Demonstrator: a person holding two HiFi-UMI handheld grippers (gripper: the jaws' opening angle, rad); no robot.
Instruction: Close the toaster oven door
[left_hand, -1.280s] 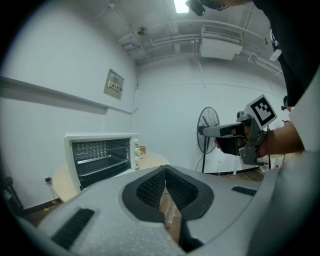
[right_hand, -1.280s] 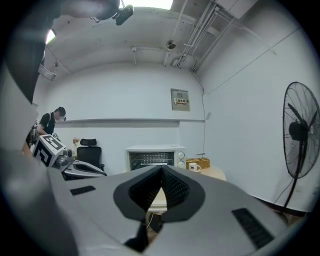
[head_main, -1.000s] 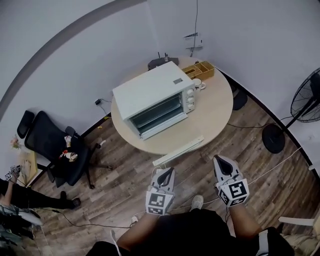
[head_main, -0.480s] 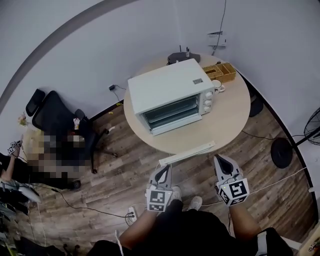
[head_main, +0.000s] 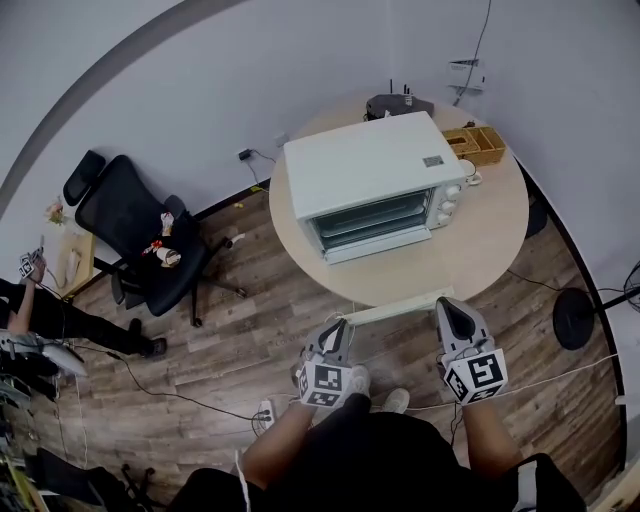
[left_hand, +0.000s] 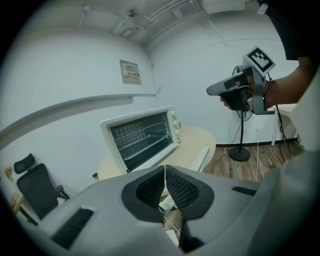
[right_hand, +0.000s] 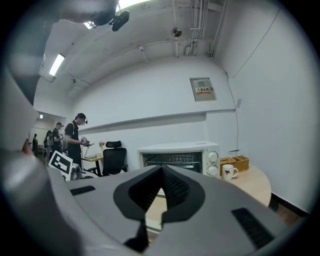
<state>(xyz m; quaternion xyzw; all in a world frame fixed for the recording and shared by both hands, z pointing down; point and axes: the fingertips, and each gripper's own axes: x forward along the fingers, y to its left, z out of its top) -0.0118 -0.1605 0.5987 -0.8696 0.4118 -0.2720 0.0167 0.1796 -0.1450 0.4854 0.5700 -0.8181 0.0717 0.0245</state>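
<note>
The white toaster oven (head_main: 370, 170) stands on the round wooden table (head_main: 490, 250), its dark glass front (head_main: 378, 220) facing me. Racks show in that front (left_hand: 142, 137). From here I cannot tell whether the door is fully shut. My left gripper (head_main: 335, 333) and right gripper (head_main: 447, 308) hang side by side over the floor, short of the table's near edge and well away from the oven. Both are shut with nothing between the pads (left_hand: 176, 187). The right gripper (left_hand: 216, 90) also shows in the left gripper view.
A long white bar (head_main: 395, 308) lies along the table's near edge. A mug (head_main: 467, 172), a wooden organiser (head_main: 478, 143) and a black router (head_main: 395, 105) sit behind and beside the oven. A black office chair (head_main: 135, 235) stands to the left. A fan base (head_main: 572, 330) and cables lie on the floor.
The table and oven have slid rightwards and up in the head view as I moved. Both grippers stayed shut and low before me, now closer to the table's edge.
</note>
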